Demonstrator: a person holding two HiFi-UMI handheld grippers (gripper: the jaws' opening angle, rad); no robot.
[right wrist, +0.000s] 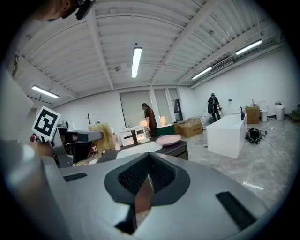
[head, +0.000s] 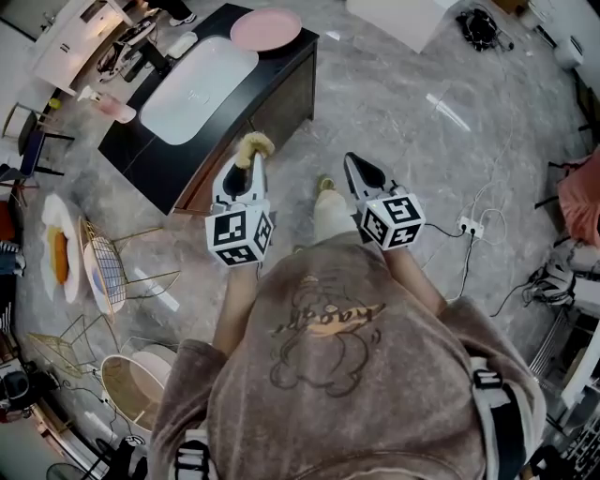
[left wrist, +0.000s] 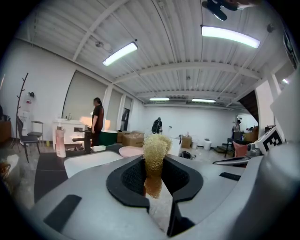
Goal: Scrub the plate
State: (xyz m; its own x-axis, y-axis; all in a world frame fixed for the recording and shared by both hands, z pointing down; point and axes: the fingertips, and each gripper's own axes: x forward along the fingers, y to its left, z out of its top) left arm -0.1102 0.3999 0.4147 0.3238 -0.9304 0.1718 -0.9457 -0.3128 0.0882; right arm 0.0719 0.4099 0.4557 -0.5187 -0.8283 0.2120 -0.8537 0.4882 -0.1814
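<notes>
Left claw (head: pixel 246 173) is clamped on the frizzy yellow fibre scrubber (head: pixel 255 144), right claw (head: pixel 360 171) is pinched shut on nothing, and the round pink plate (head: pixel 266 29) sits well ahead on the dark table (head: pixel 136 153), closer to my left claw.

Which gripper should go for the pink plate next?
Probably the right gripper: its jaws are closed with nothing between them. The left gripper is clamped on the yellow scrubber. The pink plate lies on the counter ahead of both.

Scrubber (left wrist: pixel 156 146), lower end out of sight within the left claw (left wrist: pixel 154 177)
</notes>
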